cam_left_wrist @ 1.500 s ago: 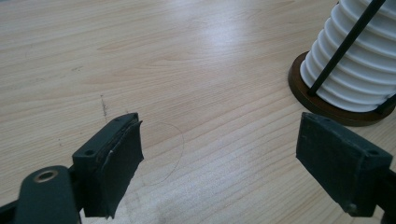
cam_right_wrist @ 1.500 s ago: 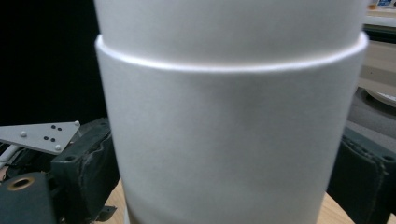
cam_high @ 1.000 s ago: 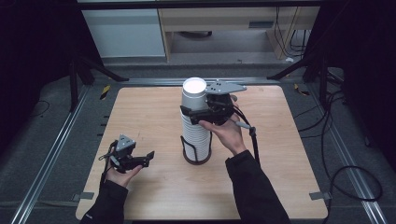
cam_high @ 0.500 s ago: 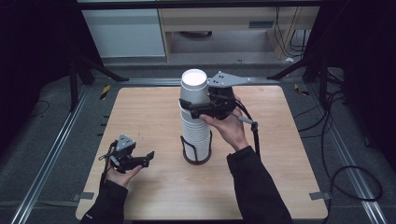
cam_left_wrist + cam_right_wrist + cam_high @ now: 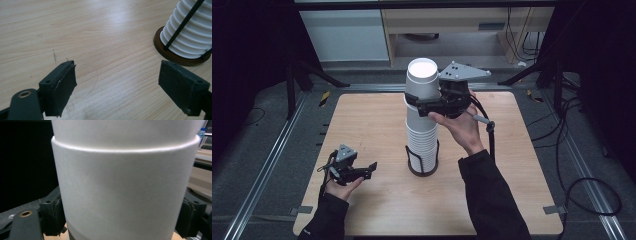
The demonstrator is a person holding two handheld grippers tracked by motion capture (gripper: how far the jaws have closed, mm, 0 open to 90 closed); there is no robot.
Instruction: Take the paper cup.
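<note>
A tall stack of white paper cups stands in a black wire holder with a brown base at the middle of the wooden table. My right gripper is shut on the topmost cups, held raised above the rest; its jaws have just closed further on them. In the right gripper view the white cup wall sits between the pads. My left gripper rests low at the table's front left, open, nothing between its jaws. The ribbed stack and the base lie ahead of it.
The right gripper's cable hangs beside the person's right forearm. Metal rails run along the table's sides, with dark floor and loose cables beyond. A white cabinet stands behind the table.
My right gripper has risen with the top cups in its jaws, so the column of cups stands taller. The left gripper has stayed where it was.
</note>
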